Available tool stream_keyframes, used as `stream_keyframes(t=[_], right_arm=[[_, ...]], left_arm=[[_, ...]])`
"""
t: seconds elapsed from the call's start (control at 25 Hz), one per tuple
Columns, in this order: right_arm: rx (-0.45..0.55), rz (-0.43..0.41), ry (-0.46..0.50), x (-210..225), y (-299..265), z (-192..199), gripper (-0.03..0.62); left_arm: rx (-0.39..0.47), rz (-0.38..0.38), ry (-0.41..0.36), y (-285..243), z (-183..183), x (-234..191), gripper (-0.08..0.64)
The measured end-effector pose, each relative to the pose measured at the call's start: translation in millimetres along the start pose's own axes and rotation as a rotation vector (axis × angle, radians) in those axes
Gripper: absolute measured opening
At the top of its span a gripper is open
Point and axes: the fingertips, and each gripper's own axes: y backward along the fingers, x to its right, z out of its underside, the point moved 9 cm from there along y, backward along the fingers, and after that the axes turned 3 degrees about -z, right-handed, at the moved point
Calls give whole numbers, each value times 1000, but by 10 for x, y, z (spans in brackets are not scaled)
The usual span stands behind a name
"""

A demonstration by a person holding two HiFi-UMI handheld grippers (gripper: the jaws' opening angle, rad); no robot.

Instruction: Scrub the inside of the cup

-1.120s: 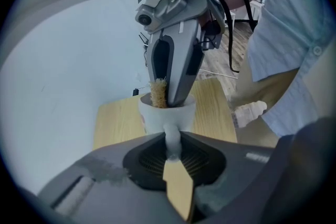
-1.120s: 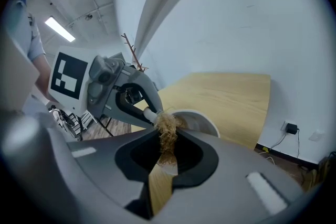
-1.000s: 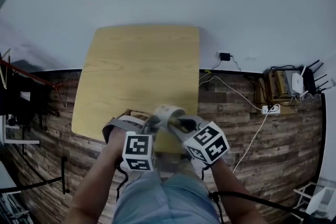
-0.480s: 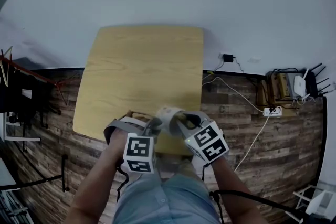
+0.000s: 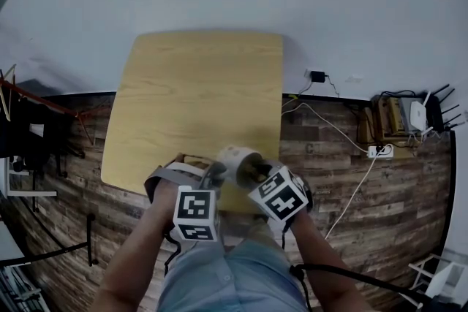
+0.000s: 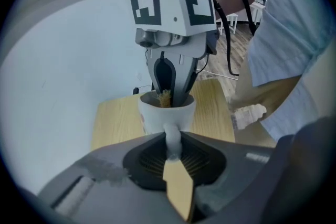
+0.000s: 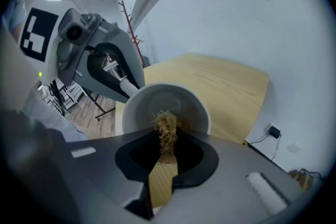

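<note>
Above the wooden table's (image 5: 197, 99) near edge, the left gripper (image 6: 172, 153) clamps the handle of a white cup (image 6: 157, 115). The right gripper (image 7: 166, 152) pinches a straw-coloured fibre scrubber (image 7: 167, 131), whose tuft sits inside the cup's mouth.

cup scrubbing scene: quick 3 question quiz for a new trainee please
1. True or false: the left gripper holds the white cup by its rim.
2. The right gripper is shut on: A) a sponge B) a straw-coloured fibre scrubber C) nothing
3. Where is the scrubber's tip?
Key: 1 false, by the handle. 2 B. 3 inside the cup's mouth.
</note>
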Motion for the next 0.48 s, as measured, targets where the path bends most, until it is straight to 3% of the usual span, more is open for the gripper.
stream_keyframes(t=[0.24,0.48], right_arm=[[-6,-113,-95,16,-57,13,55],[114,-236,-244,6,-62,27,54]], left_arm=[[1,-3,13,-4,15,21,69],[6,-9,12,-11,28,19,69]])
